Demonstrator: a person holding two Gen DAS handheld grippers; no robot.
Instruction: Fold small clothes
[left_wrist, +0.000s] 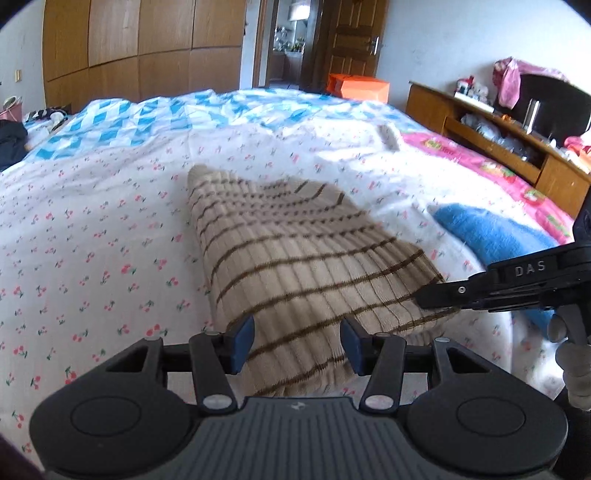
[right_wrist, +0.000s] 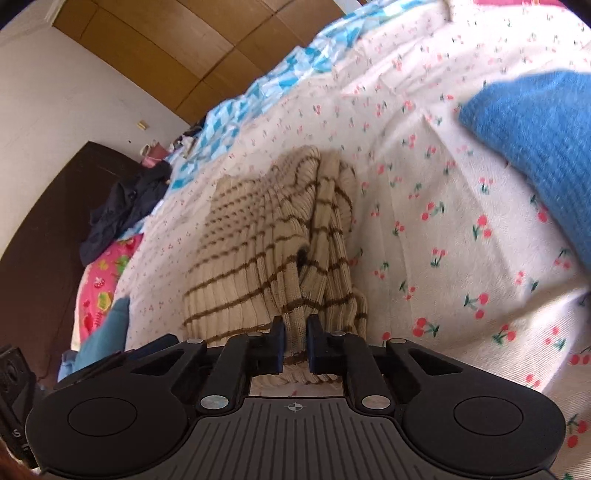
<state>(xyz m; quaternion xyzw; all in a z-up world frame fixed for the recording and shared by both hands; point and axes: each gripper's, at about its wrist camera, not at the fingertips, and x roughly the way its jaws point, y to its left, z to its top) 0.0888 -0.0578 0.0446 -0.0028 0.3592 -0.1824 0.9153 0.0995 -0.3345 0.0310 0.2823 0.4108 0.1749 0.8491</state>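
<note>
Right tongs (right_wrist: 295, 338) pinch the striped ribbed sweater's (right_wrist: 266, 240) hem for folding on the bed (right_wrist: 424, 229), while left tongs (left_wrist: 297, 345) straddle it half-open, gripping nothing.

A home bedroom: a bed (left_wrist: 110, 229) under cherry-print sheets, wooden wardrobe (left_wrist: 147, 48), cluttered dresser (left_wrist: 491, 136).

Each camera sits on a gripper and looks down along its fingers, close to the bed (left_wrist: 92, 229). Both views show the same striped sweater (left_wrist: 295, 258); the right view is tipped sideways.
</note>
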